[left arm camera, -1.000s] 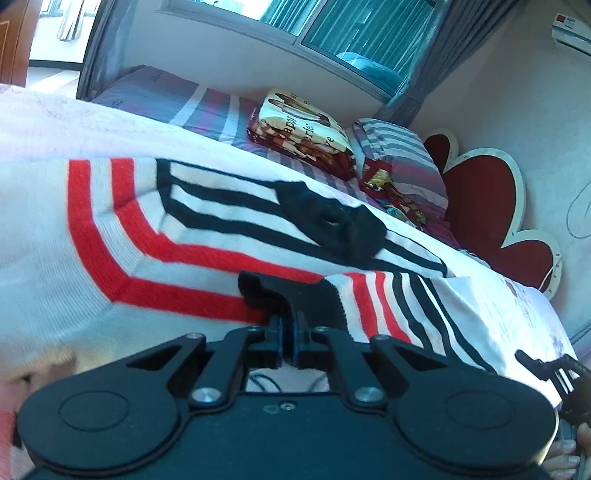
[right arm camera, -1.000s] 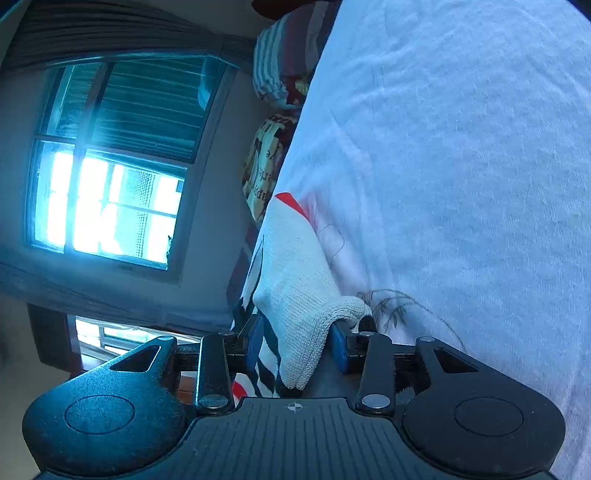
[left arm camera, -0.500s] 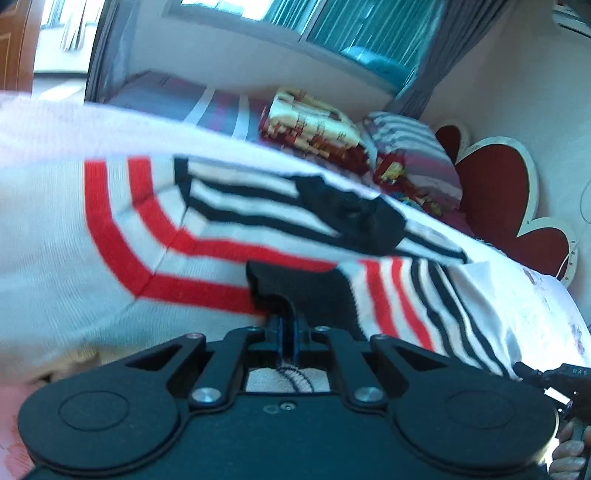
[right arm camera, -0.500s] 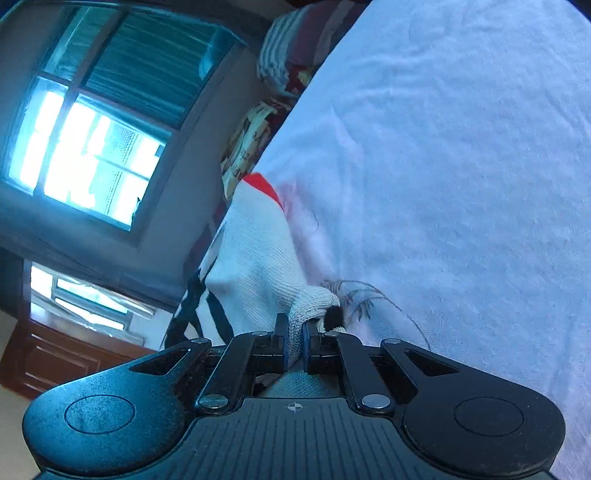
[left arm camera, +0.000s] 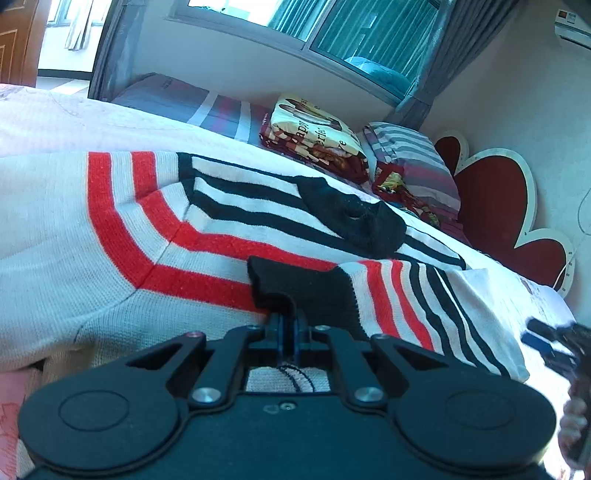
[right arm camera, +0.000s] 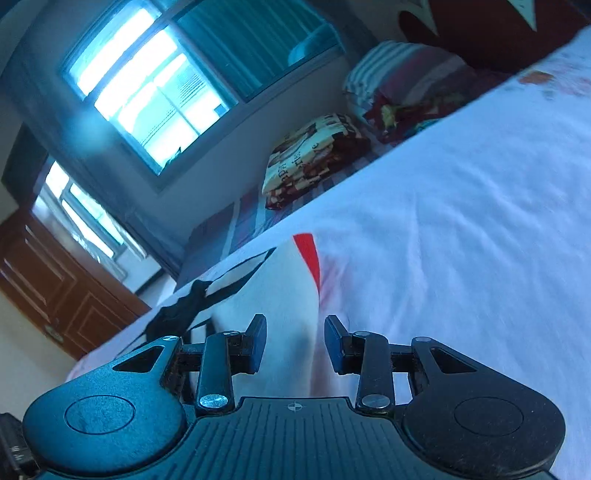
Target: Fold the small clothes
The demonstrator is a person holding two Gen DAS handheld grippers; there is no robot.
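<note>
A small white knit sweater [left arm camera: 122, 229] with red and black stripes and a black collar lies on the pale bed sheet [left arm camera: 55, 118]. My left gripper [left arm camera: 289, 321] is shut on the black cuff of a striped sleeve [left arm camera: 306, 288] folded over the sweater's body. At the lower right edge of the left wrist view the right gripper [left arm camera: 543, 341] shows, blurred. In the right wrist view my right gripper [right arm camera: 295, 341] has its jaws opening, and nothing is pinched between them. The sweater [right arm camera: 266, 295] lies just beyond and below its fingertips.
A folded printed blanket [left arm camera: 314, 136] and a striped pillow [left arm camera: 410, 162] lie at the head of the bed, by a red heart-shaped headboard [left arm camera: 498, 199]. A window with curtains [left arm camera: 351, 33] runs along the far wall. A wooden door [right arm camera: 55, 288] stands at the left.
My right gripper let go of the white sleeve end it pinched half a second ago, opened, rolled and drew back. The left gripper stays shut on the black cuff, hardly moved.
</note>
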